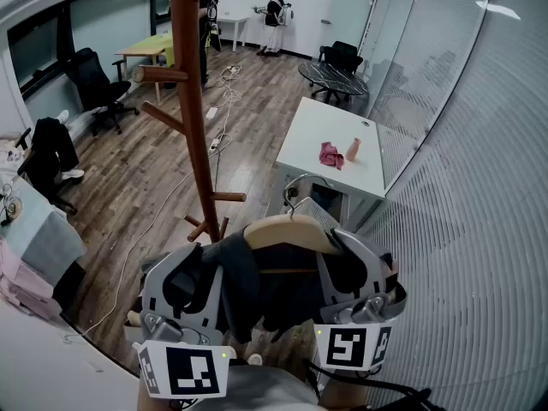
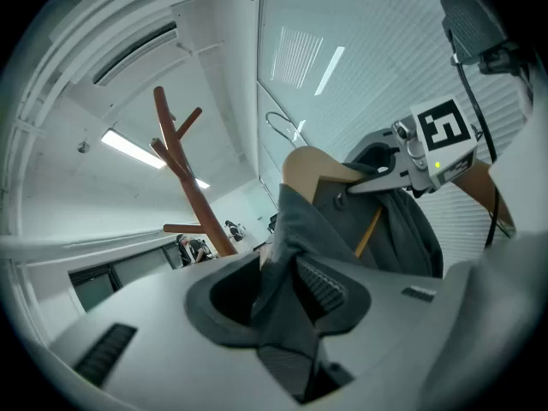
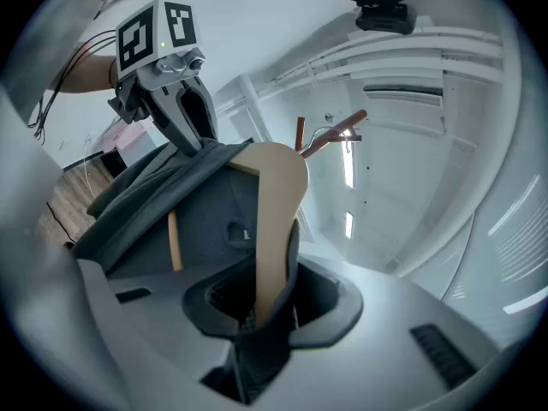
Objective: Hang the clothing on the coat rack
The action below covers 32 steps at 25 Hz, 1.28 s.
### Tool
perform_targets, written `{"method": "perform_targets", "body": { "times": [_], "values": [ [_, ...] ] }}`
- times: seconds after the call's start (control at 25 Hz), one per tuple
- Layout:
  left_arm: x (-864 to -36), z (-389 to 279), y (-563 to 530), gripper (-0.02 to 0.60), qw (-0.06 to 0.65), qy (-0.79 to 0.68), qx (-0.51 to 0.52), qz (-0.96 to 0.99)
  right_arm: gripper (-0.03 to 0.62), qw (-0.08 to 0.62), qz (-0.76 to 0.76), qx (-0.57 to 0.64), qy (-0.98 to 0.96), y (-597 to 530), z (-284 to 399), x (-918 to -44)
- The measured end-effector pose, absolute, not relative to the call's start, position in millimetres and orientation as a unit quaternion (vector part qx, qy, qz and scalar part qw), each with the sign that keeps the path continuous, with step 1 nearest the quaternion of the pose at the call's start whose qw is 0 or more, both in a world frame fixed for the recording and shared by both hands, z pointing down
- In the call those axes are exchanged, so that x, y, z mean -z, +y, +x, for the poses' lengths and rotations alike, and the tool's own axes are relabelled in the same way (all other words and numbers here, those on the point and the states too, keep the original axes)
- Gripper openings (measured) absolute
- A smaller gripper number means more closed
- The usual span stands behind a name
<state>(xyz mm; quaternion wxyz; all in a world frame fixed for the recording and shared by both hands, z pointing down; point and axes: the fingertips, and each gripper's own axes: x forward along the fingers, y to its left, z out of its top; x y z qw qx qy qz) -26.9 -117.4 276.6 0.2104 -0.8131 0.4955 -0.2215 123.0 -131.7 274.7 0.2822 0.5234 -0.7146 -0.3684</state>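
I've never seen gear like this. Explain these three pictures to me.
No robot here: a person holds a grey two-jaw gripper in each hand. The head view looks down from the person's head at the left gripper and right gripper; the marker cubes belong to them. The other two views come from cameras riding on each gripper. Together they carry a pale wooden hanger draped with a dark grey garment: the left jaws are shut on the garment, the right jaws on the hanger's end. Ahead stands a reddish-brown wooden coat rack. Beyond, a white table holds a pink cloth and a small peach-coloured object.
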Motion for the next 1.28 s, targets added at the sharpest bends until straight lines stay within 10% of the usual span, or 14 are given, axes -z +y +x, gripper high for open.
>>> {"method": "perform_targets", "body": {
  "times": [1.28],
  "values": [
    [-197.4, -81.9, -137.6, 0.129, 0.299, 0.549, 0.207, -0.753, 0.109, 0.245, 0.465, 0.463, -0.714, -167.1, 56.5, -200.4]
  ]
}}
